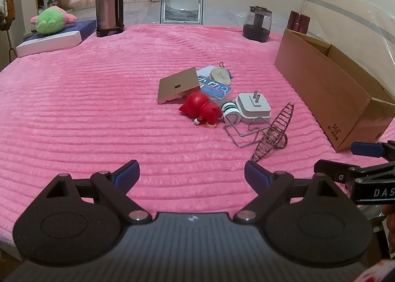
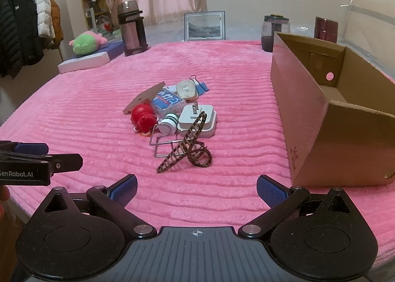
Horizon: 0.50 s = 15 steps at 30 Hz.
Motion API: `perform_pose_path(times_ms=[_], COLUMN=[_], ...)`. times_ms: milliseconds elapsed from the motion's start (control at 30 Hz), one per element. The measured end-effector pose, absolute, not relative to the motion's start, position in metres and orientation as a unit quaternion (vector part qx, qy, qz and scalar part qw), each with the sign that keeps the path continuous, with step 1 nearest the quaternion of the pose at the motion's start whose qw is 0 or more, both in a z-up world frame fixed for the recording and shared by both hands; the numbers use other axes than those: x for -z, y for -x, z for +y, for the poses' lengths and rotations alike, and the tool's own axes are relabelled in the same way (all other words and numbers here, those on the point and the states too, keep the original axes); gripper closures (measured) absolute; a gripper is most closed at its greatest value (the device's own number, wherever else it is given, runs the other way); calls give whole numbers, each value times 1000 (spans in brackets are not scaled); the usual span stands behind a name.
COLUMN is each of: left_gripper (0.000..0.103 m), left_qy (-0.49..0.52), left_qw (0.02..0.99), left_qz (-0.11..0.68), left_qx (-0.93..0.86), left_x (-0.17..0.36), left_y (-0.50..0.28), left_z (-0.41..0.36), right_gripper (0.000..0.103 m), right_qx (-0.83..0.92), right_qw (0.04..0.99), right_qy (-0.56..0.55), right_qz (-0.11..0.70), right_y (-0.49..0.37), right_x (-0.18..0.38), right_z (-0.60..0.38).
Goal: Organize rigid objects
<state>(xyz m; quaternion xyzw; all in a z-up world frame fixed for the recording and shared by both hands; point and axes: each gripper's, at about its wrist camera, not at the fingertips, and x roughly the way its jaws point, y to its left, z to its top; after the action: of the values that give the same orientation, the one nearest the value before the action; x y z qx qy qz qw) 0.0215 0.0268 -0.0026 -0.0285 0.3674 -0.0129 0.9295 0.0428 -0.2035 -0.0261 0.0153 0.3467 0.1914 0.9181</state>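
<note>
A pile of small rigid objects lies mid-table on the pink cloth: a red toy figure (image 1: 201, 108) (image 2: 142, 115), a white plug adapter (image 1: 253, 106) (image 2: 197, 120), a wire fish-shaped holder (image 1: 272, 134) (image 2: 187, 146), a tan flat board (image 1: 179, 84) (image 2: 144, 97), a blue-labelled clear case (image 1: 214, 88) (image 2: 167, 104) and a white-green spool (image 1: 229, 109) (image 2: 169, 122). An open cardboard box (image 1: 328, 89) (image 2: 318, 119) stands to the right. My left gripper (image 1: 191, 174) is open and empty, short of the pile. My right gripper (image 2: 196, 190) is open and empty, near the wire holder.
At the back stand a steel thermos (image 1: 108, 5) (image 2: 132, 28), a picture frame (image 1: 181, 9) (image 2: 204, 26), a dark jar (image 1: 256, 24) (image 2: 272, 32) and a red canister (image 1: 299, 21) (image 2: 325, 26). A green plush (image 1: 50, 20) (image 2: 85, 44) lies on a book back left.
</note>
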Motion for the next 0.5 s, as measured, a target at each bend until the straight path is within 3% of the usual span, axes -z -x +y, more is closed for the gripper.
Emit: perform_pose_path(times_ms=[500], left_gripper=[14], left_qy=[28], left_qw=[927], left_qz=[372], left_qx=[23], left_x=[14], left_y=[-44], left_z=[33], right_gripper=[3], right_qx=[-198], right_qw=[917], right_qy=[-18], right_qz=[345], right_y=[-63], right_x=[33], right_z=[-200])
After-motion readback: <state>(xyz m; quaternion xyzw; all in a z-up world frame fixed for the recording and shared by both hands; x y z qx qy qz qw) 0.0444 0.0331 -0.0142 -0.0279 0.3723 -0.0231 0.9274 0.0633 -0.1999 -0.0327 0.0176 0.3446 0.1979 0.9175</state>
